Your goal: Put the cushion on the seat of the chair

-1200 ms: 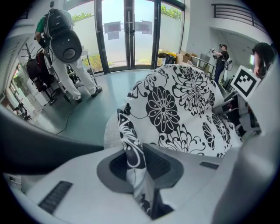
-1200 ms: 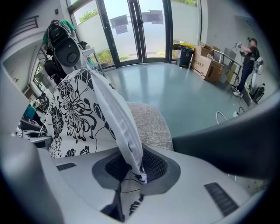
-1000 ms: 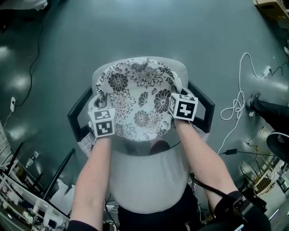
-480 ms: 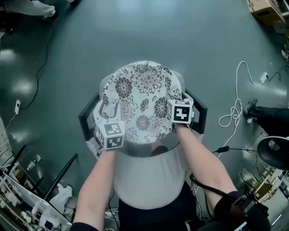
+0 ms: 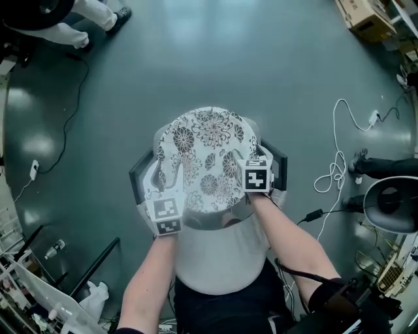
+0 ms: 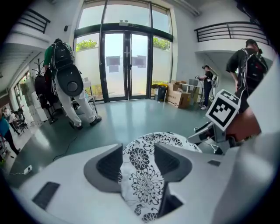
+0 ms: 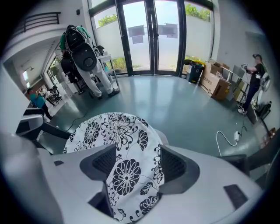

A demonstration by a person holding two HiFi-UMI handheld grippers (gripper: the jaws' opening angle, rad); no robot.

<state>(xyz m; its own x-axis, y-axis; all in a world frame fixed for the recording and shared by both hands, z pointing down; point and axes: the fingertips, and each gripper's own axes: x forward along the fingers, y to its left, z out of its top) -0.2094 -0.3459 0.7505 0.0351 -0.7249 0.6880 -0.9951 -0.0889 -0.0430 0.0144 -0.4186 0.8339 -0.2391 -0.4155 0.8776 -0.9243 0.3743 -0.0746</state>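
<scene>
Nearest to me, at the bottom of the left gripper view, the left gripper [image 6: 138,164] is released: its jaws have just been opening and now stand wide apart. The floral cushion [image 5: 206,153] shows through the gap, but the pads do not press on it. The right gripper [image 7: 133,164] is let go in the same way. Its jaws have just been opening too, and the black-and-white flower print fills the space between them without being pinched.

In the head view both my forearms reach up from the lower edge, and the two marker cubes sit at the near rim of the cushion, one lower left of it and one at its right. The cushion itself lies round and flat on the seat of the chair [image 5: 135,184], in the middle of the frame, between the two black armrests.

Beyond the chair is bare grey-green floor. A white cable [image 5: 339,153] loops at the right side, and a thin black cable [image 5: 68,124] runs down the left. At the upper left corner a person in white trousers [image 5: 85,19] stands; a cardboard box [image 5: 359,16] sits at the upper right. Farthest off, the left gripper view shows tall glass doors [image 6: 127,65] at top centre
</scene>
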